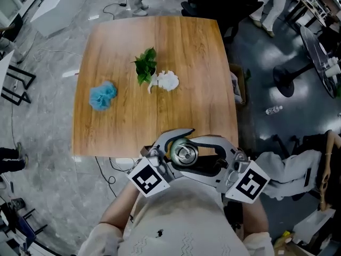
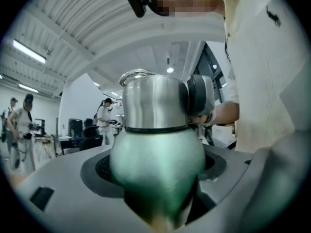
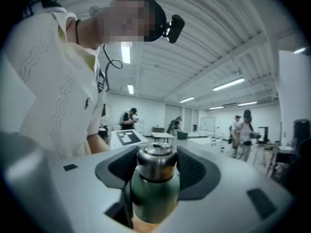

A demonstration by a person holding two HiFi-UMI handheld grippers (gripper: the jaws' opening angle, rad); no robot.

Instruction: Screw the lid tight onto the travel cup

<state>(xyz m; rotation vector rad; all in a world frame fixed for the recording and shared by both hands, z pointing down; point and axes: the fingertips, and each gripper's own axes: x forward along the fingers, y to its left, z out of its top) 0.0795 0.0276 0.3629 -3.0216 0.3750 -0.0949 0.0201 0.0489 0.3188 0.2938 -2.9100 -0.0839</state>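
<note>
Clamping the green travel cup [image 1: 184, 153] from both sides, the left gripper [image 2: 156, 178] and right gripper [image 3: 154, 188] each press their jaws against its body, steel lid [image 3: 156, 165] on top.

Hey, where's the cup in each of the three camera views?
Head view: cup at bottom centre, seen from above.
Left gripper view: cup at centre, large.
Right gripper view: cup at bottom centre, smaller.
Shared landmark: the person's cream shirt.
</note>
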